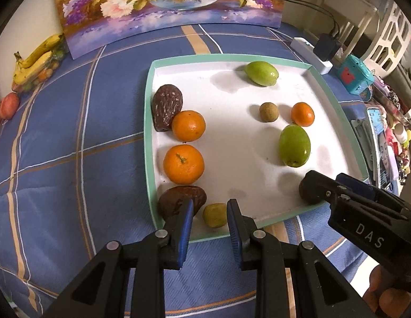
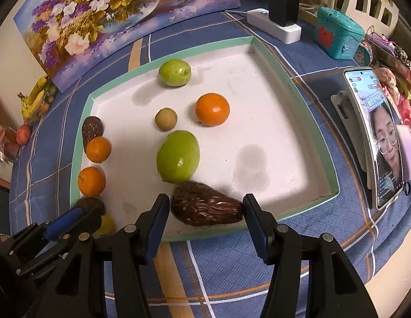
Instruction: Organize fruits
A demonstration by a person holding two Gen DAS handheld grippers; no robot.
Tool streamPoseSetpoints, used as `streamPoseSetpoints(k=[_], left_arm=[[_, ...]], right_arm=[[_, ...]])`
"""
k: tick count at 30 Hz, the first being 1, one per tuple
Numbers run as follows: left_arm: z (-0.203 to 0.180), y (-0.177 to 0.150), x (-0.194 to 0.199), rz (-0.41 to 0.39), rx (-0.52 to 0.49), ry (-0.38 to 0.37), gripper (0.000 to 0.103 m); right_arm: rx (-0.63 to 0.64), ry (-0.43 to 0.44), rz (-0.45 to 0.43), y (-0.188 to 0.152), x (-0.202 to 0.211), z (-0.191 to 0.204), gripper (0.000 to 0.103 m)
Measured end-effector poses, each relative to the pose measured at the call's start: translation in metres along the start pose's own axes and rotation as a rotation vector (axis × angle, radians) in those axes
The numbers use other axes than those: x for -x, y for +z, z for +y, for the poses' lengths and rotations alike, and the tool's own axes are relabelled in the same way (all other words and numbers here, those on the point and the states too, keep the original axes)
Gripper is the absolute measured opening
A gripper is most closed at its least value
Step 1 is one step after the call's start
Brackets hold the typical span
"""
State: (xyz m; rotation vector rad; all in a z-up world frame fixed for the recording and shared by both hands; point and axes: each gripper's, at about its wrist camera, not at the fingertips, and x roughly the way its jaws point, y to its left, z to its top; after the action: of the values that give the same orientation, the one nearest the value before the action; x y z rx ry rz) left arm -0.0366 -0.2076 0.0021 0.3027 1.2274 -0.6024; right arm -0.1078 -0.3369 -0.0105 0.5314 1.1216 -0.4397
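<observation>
We see the right tool (image 1: 322,185) covering most of a brown fruit (image 1: 307,194) at four o'clock. At twelve o'clock, the flower painting (image 1: 168,8) runs past the edge.

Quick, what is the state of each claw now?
Left claw: open, small yellow-green fruit between the fingers, not gripped.
Right claw: open around the brown fruit, not clamped.

warm indoor light | soft shadows on tray (image 1: 338,111) floor | sharp centre | fisheye-bent, vignetted black corners
</observation>
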Motion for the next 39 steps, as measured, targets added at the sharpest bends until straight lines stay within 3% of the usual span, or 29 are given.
streamPoseSetpoints(k=[9,10,11,13,16,19,20,22,23,32,39], left_arm=[[0.018,-0.001,0.019,-0.021,0.051,0.006,0.03],[0.023,-0.001,0.02,-0.02,0.065,0.014,0.039],[0.03,-0.002,0.02,-0.018,0.085,0.031,0.06],[0.044,-0.003,0.02,-0.014,0.124,0.083,0.084],[0.065,-0.008,0.019,-0.007,0.168,0.166,0.087],[0.088,-0.015,0.019,-0.007,0.217,0.217,0.103],[0.093,-0.018,0.02,-0.011,0.23,0.227,0.103],[0.104,-0.024,0.023,-0.021,0.255,0.245,0.103],[0.109,-0.028,0.025,-0.029,0.266,0.248,0.103],[0.126,-0.056,0.048,-0.094,0.271,0.239,0.103],[0.118,-0.07,0.061,-0.113,0.224,0.297,0.103]], right_arm=[[0.008,0.006,-0.027,-0.003,0.016,0.006,0.059],[0.011,0.007,-0.029,-0.004,0.017,0.007,0.059],[0.014,0.009,-0.03,-0.004,0.018,0.008,0.059],[0.016,0.01,-0.029,-0.005,0.019,0.01,0.059],[0.023,0.003,-0.02,-0.007,0.017,0.014,0.068],[0.043,0.0,-0.014,-0.01,0.015,0.021,0.069],[0.049,0.003,-0.015,-0.011,0.015,0.023,0.07],[0.052,0.014,-0.009,-0.013,0.015,0.029,0.087],[0.057,0.018,-0.014,-0.014,0.015,0.032,0.09],[0.115,0.02,-0.041,-0.032,0.014,0.06,0.091],[0.118,0.054,-0.037,-0.049,0.015,0.071,0.091]])
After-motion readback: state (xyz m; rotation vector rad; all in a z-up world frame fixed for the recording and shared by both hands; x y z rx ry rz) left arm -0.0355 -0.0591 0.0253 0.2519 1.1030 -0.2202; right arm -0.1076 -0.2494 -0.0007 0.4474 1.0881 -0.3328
